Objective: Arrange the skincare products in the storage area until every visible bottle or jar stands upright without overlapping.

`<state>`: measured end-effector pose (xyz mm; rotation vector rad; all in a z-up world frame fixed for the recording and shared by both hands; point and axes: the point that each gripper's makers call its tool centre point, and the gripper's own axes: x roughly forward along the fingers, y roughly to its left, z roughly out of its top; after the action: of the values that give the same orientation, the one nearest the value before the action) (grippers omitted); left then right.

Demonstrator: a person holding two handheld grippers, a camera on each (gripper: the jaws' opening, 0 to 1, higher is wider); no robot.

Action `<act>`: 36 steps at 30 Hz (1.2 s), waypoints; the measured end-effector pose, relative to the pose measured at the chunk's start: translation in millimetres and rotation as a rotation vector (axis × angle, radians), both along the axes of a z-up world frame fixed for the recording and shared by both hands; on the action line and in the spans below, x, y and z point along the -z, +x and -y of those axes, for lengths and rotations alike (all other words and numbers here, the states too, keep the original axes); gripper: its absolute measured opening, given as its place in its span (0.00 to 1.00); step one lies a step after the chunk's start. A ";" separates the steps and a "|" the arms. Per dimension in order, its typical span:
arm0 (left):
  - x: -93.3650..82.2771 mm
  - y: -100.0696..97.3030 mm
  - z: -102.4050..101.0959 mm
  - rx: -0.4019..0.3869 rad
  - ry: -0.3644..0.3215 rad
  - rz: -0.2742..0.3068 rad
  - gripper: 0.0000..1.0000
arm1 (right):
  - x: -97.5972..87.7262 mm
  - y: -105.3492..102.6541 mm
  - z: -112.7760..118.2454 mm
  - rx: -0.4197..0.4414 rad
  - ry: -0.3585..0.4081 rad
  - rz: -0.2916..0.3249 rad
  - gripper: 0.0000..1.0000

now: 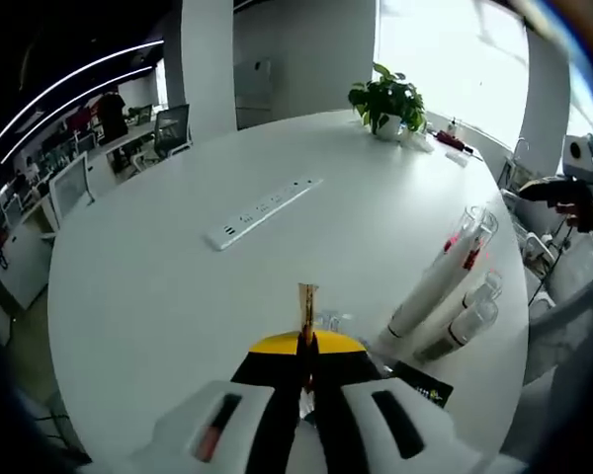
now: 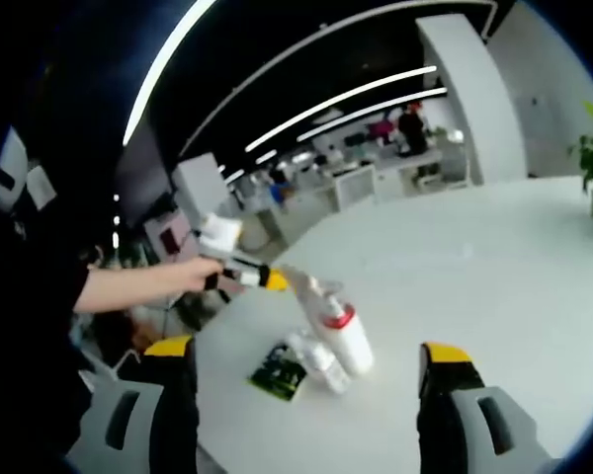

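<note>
Several skincare containers lie together on the round white table (image 1: pixel 158 286). A long white bottle (image 1: pixel 437 281) with a clear cap and red collar lies on its side, with smaller clear-capped bottles (image 1: pixel 466 321) beside it. In the right gripper view the same white bottle (image 2: pixel 344 334) and small bottles (image 2: pixel 316 361) lie between my wide-apart jaws. My right gripper (image 2: pixel 308 350) is open and held back from them. My left gripper (image 1: pixel 306 341) is shut, its tips just left of the bottles. It also appears as the left gripper (image 2: pixel 247 277), held in a person's hand, near the bottle's cap.
A black card (image 1: pixel 421 386) lies by the bottles, seen too as the card (image 2: pixel 280 373). A white power strip (image 1: pixel 262 212) crosses the table's middle. A potted plant (image 1: pixel 387 102) and small items stand at the far edge. Office chairs and desks stand beyond.
</note>
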<state>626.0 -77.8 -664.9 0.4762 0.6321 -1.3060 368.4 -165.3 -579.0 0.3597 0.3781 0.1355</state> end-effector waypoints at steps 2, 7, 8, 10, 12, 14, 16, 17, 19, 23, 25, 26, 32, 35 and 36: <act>-8.3 -3.3 -6.2 0.010 -0.002 0.005 0.04 | -3.6 0.8 -4.4 -0.010 -0.004 0.004 0.89; -38.9 -13.6 -21.6 0.009 -0.043 0.003 0.05 | -12.8 2.0 -13.4 -0.038 -0.018 0.019 0.81; -48.4 -16.8 -26.0 0.015 -0.058 0.009 0.05 | -15.7 2.3 -15.8 -0.044 -0.023 0.026 0.81; -60.2 -21.5 -34.1 0.017 -0.068 0.016 0.05 | -18.8 3.1 -20.0 -0.055 -0.027 0.030 0.82; -67.6 -25.9 -41.5 0.026 -0.071 0.028 0.05 | -20.8 4.9 -24.0 -0.065 -0.033 0.032 0.81; -72.2 -29.0 -46.8 0.027 -0.074 0.028 0.05 | -23.7 7.3 -29.9 -0.080 -0.032 0.030 0.81; -78.0 -32.7 -54.4 0.032 -0.061 0.043 0.05 | -29.4 9.1 -36.6 -0.101 -0.042 0.046 0.81; -81.9 -34.8 -56.8 0.031 -0.066 0.044 0.05 | -32.3 9.9 -39.9 -0.111 -0.046 0.056 0.81; -93.3 -45.1 -59.9 0.045 -0.087 0.037 0.05 | -34.5 10.7 -46.5 -0.132 -0.046 0.056 0.81; -108.8 -66.8 -60.3 0.096 -0.110 0.029 0.05 | -36.3 13.4 -56.5 -0.162 -0.051 0.056 0.78; -118.0 -79.9 -59.4 0.119 -0.133 0.011 0.05 | -42.0 14.4 -64.0 -0.181 -0.046 0.075 0.76; -120.5 -84.7 -59.8 0.130 -0.130 0.014 0.05 | -43.7 14.6 -67.7 -0.193 -0.047 0.080 0.75; -132.6 -114.1 -61.1 0.183 -0.140 0.016 0.05 | -47.5 11.8 -83.8 -0.243 -0.070 0.088 0.69; -132.9 -130.4 -63.6 0.213 -0.128 0.015 0.05 | -50.5 9.0 -86.9 -0.246 -0.085 0.102 0.65; -133.5 -134.5 -64.1 0.222 -0.128 0.011 0.05 | -50.9 8.2 -87.4 -0.249 -0.086 0.103 0.63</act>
<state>491.5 -13.8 -531.4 0.4573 0.4924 -1.5425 376.6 -77.9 -528.1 0.2184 0.3244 0.3783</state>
